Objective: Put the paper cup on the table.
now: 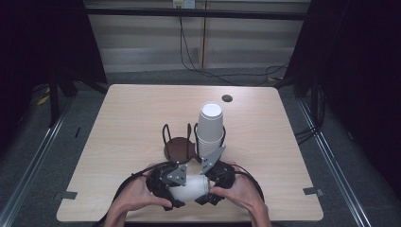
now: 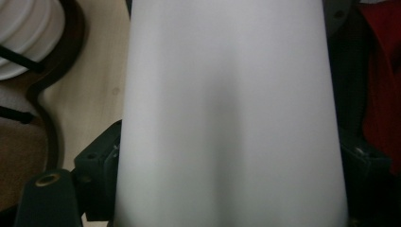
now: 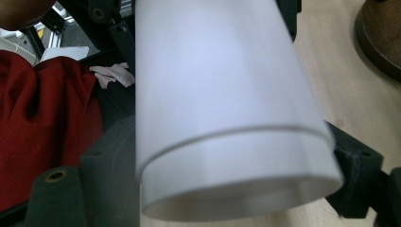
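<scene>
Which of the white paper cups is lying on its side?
The cups held between the two grippers, near the table's front edge. They lie sideways, while the stack of cups stands upright in the wire holder.

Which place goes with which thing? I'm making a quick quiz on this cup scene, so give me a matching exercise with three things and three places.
Things:
1. stack of white cups
2. lying white cup
3. round brown base

Places:
A. held between the left gripper and right gripper, near the table's front edge
B. bare, left half of the wire holder
C. upright in the wire holder's right half

Pairs: 1-C, 2-A, 3-B
</scene>
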The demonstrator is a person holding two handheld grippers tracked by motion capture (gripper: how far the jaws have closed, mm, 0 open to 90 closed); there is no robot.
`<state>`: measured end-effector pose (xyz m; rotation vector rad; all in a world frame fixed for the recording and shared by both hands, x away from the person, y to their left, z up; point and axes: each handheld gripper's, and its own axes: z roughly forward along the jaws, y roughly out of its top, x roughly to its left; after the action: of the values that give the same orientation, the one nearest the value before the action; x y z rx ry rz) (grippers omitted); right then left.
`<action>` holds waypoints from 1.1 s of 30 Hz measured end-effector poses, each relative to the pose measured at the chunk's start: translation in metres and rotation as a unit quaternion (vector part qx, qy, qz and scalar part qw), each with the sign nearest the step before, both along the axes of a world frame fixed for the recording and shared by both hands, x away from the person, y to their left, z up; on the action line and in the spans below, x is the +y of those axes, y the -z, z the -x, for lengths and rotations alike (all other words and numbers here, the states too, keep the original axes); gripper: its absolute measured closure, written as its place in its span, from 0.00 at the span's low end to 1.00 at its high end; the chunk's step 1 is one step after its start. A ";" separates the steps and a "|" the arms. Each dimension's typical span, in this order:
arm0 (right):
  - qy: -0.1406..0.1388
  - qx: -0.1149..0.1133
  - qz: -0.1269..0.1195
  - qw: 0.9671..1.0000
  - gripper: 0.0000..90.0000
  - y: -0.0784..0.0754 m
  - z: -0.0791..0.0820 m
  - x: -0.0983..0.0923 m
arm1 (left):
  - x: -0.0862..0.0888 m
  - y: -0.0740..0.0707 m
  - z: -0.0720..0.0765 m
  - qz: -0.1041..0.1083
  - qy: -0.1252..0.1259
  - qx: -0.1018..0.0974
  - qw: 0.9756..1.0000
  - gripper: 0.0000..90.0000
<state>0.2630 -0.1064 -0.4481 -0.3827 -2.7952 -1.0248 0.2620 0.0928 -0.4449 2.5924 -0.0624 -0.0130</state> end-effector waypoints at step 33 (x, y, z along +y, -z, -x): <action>-0.004 0.013 0.000 1.000 0.26 0.006 0.000 0.004 | -0.002 0.007 -0.005 0.021 0.024 0.008 0.999 0.14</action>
<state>0.2625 -0.1023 -0.4537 -0.3807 -2.7712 -1.0093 0.2674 0.0913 -0.4519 2.5488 -0.1168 -0.0492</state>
